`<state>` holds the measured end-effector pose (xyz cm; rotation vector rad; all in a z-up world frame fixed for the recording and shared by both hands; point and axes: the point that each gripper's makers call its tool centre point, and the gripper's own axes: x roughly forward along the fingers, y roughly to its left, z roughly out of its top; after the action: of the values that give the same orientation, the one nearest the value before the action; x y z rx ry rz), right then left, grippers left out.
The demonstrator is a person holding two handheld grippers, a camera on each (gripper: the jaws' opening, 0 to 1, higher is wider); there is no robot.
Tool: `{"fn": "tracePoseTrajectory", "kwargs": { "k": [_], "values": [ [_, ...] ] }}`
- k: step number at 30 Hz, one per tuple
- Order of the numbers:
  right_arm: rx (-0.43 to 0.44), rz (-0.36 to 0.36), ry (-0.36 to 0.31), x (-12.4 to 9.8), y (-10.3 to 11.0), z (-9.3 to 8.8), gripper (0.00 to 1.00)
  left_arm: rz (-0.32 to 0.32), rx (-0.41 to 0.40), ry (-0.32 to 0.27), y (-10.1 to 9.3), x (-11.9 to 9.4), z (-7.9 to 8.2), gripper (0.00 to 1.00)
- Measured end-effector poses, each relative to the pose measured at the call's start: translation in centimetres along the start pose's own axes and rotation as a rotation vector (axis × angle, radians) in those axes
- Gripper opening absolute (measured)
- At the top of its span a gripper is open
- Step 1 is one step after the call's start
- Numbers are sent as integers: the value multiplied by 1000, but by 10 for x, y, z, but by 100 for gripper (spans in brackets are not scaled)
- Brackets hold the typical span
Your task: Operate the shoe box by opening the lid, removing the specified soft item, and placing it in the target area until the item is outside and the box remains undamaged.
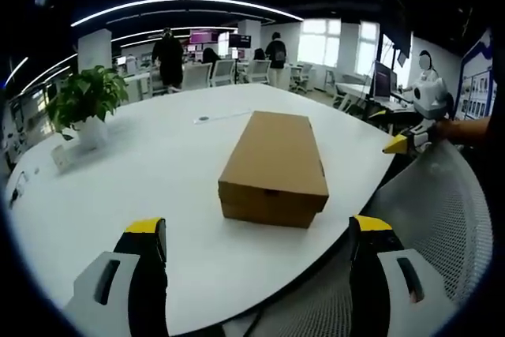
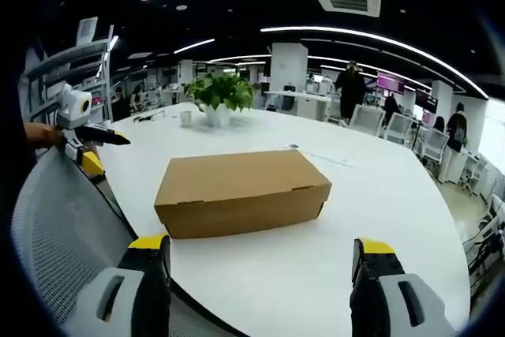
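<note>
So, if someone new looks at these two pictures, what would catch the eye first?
Most likely the closed brown shoe box lying alone in the middle of the white table. Next, the green potted plant near the table's far edge. Both hand-held grippers, left and right, are open and short of the box.

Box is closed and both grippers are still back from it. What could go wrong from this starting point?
1. The box sits free on the smooth white table; lifting the lid one-handed could slide or tip it.
2. It lies near the table edge by the mesh chair; a push could send it off.
3. The lid is thin cardboard; a hard pinch from the open left gripper or right gripper may crease or tear it.
</note>
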<state>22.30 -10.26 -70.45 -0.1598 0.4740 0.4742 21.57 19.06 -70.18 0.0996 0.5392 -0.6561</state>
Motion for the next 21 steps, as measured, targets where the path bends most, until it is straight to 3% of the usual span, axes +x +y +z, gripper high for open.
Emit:
{"fn": "tracePoseTrajectory", "kwargs": {
  "k": [11, 21],
  "values": [
    [-26, 23, 16, 4, 1, 7, 95, -5, 7, 15, -8, 2, 13, 100],
    [-38, 51, 22, 5, 3, 15, 94, 7, -41, 18, -9, 5, 25, 100]
  ]
}}
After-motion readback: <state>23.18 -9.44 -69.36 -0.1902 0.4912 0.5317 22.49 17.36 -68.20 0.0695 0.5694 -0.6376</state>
